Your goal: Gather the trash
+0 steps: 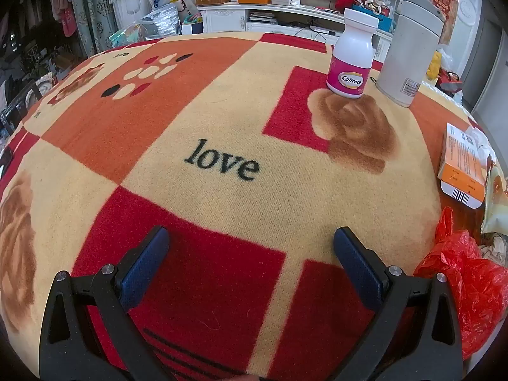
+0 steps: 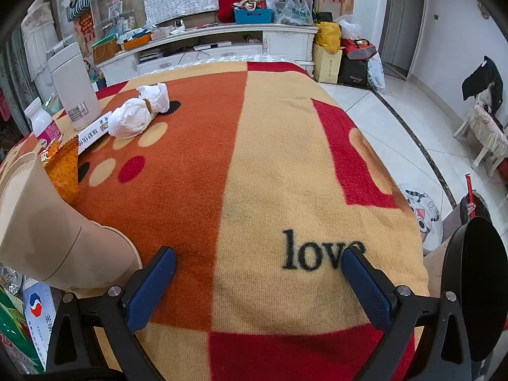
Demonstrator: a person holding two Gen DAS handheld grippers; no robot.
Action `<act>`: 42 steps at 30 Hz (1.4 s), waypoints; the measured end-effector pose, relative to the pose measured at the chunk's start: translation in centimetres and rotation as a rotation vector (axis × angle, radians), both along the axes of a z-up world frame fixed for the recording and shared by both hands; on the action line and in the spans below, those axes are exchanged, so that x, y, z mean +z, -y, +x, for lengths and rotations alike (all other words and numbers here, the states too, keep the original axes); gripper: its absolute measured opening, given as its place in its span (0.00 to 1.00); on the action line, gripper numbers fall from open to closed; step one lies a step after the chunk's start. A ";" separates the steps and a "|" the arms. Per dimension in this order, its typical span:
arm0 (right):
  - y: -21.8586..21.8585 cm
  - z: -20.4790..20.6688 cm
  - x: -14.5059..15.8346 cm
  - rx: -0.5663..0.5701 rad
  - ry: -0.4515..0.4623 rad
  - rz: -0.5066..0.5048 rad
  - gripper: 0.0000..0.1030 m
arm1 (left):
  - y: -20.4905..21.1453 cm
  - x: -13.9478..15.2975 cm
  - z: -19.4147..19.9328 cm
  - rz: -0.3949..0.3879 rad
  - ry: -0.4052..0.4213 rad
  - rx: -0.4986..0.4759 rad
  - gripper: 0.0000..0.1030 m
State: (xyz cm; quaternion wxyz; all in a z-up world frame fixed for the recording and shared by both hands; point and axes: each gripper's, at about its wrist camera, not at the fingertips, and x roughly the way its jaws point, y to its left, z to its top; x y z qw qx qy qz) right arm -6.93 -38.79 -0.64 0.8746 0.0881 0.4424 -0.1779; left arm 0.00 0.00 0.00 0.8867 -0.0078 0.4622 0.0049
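Crumpled white tissue (image 2: 138, 111) lies on the blanket-covered table (image 2: 270, 158) at the far left, beside an orange and white box (image 2: 92, 135) and an orange snack packet (image 2: 63, 168). The box (image 1: 462, 162), a snack packet (image 1: 497, 203) and a red plastic bag (image 1: 466, 282) show at the right edge of the left wrist view. My left gripper (image 1: 250, 254) is open and empty above the blanket. My right gripper (image 2: 260, 273) is open and empty, well short of the tissue.
A pink and white Caltrate bottle (image 1: 350, 55) and a tall grey lidded container (image 1: 411, 47) stand at the far side. A beige cup (image 2: 47, 222) lies close to my right gripper's left finger. A black round bin (image 2: 479, 289) is at the table's right edge.
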 end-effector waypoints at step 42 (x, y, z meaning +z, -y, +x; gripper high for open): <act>-8.6 -12.7 13.1 0.091 0.373 -0.085 1.00 | 5.5 13.8 -14.9 -0.137 0.304 -0.174 1.00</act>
